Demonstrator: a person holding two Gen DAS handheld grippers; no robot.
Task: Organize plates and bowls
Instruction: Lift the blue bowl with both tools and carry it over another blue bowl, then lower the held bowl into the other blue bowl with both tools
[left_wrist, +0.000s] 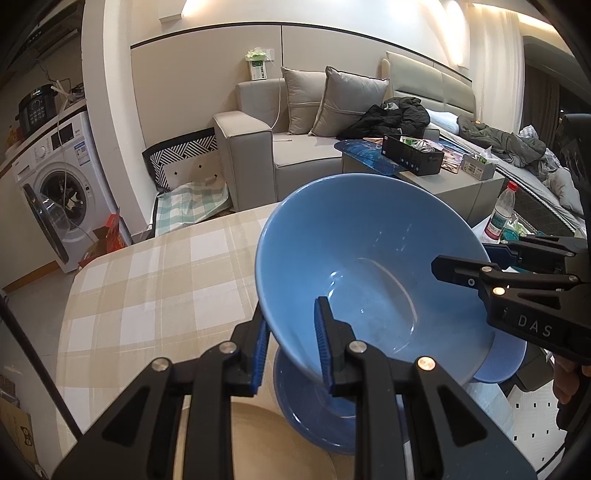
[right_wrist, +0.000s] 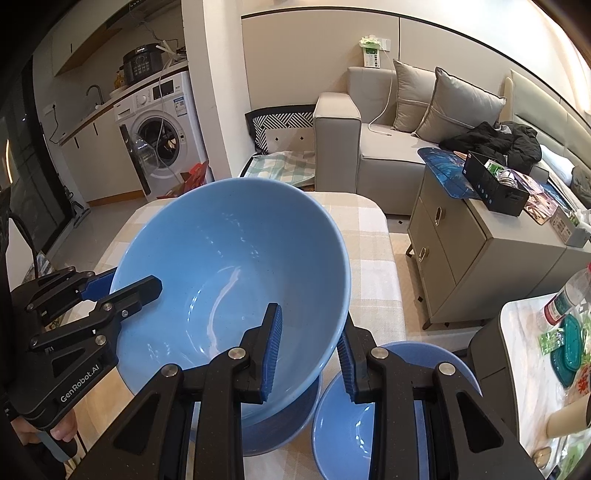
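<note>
Large bowl: the big blue bowl (left_wrist: 354, 273) is held tilted above the table (left_wrist: 147, 280), centre frame in both views, gripped on opposite sides of its rim.
Left gripper: the left gripper (left_wrist: 293, 354) pinches the bowl wall, one of its fingers (left_wrist: 323, 339) inside and the other outside.
Right gripper: the right gripper (right_wrist: 308, 354) pinches the opposite wall the same way, one blue pad inside, one out.
Left view only: a blue plate (left_wrist: 314, 413) lies under the bowl at lower centre, beside a tan disc cut off by the bottom edge; a bottle (left_wrist: 500, 214) stands at right.
Right view only: a small blue bowl (right_wrist: 354, 428) sits lower right, partly behind the fingers; teal containers (right_wrist: 569, 343) lie on a side surface at far right.
Edges and room: the checked tablecloth is bare toward upper left; the table's far rounded edge faces the sofa (right_wrist: 369, 147).
Hidden: the large bowl's foot and most of the plate are covered.
</note>
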